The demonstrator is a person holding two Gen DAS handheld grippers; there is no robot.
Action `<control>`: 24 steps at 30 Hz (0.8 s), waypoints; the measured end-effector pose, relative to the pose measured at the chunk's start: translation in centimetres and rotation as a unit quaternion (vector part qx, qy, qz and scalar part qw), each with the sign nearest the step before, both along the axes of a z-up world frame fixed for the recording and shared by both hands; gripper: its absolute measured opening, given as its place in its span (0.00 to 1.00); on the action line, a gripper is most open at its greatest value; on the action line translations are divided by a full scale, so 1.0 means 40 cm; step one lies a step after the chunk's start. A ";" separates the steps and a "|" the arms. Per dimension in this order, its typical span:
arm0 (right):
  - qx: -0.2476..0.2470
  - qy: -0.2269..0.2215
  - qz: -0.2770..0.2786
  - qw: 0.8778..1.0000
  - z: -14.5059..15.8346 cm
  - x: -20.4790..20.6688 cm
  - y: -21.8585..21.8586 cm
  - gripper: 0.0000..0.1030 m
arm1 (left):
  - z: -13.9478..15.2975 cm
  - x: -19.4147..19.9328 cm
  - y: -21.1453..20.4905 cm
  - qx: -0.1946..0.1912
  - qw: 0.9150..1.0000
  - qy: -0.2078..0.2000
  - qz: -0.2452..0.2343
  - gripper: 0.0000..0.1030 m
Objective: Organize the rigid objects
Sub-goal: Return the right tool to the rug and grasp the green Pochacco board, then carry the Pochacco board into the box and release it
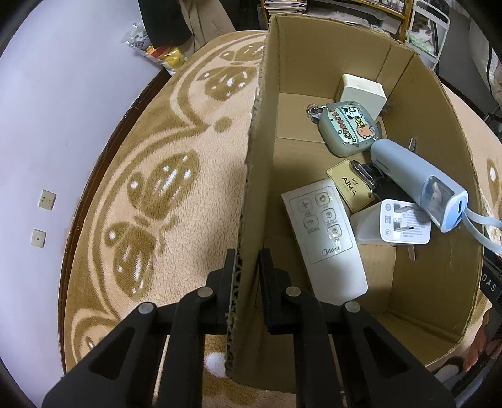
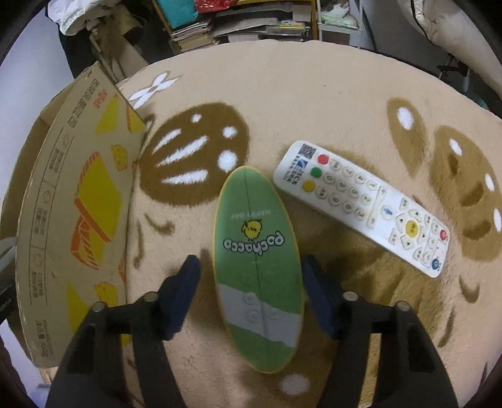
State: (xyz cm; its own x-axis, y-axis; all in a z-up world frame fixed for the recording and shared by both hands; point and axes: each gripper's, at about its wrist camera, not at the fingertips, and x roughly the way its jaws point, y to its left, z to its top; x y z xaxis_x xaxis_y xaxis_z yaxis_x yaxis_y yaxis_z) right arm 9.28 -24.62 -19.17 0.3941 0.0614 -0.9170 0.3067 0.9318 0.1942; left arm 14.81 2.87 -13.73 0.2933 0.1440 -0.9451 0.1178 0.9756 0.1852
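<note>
My left gripper (image 1: 248,260) is shut on the near wall of an open cardboard box (image 1: 254,163), one finger outside and one inside. Inside lie a white Midea remote (image 1: 326,238), a white plug adapter (image 1: 395,221), a blue tube-shaped device (image 1: 414,182), a gold AIMA card (image 1: 348,183), a cartoon-printed green case (image 1: 348,127) and a cream block (image 1: 360,91). In the right wrist view, my right gripper (image 2: 251,266) is open, its fingers either side of a green oval case (image 2: 255,266) lying on the blanket. A white TV remote (image 2: 360,204) lies just right of it.
A beige blanket with brown leaf patterns (image 1: 163,188) covers the surface. The box's printed outer wall (image 2: 78,219) stands to the left of the right gripper. Shelves with books (image 2: 238,25) stand behind. A snack bag (image 1: 157,50) lies at the blanket's far edge.
</note>
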 end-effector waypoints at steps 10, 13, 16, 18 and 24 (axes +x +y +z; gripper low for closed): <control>-0.008 -0.016 0.005 1.000 0.008 0.018 0.022 0.58 | 0.000 0.000 -0.001 0.001 1.000 0.000 -0.001 0.12; 0.000 -0.025 0.012 1.000 0.013 0.027 0.030 0.58 | 0.000 0.000 -0.001 0.001 1.000 0.000 -0.001 0.12; 0.017 -0.038 0.015 0.999 0.018 0.039 0.036 0.58 | 0.000 0.000 -0.001 0.002 1.000 0.000 -0.001 0.13; 0.016 -0.051 0.019 0.998 0.029 0.046 0.044 0.58 | 0.000 0.000 -0.001 0.000 1.000 0.000 0.000 0.13; 0.002 -0.073 0.037 0.997 0.054 0.048 0.074 0.58 | 0.000 -0.001 0.000 0.000 1.000 0.000 0.001 0.13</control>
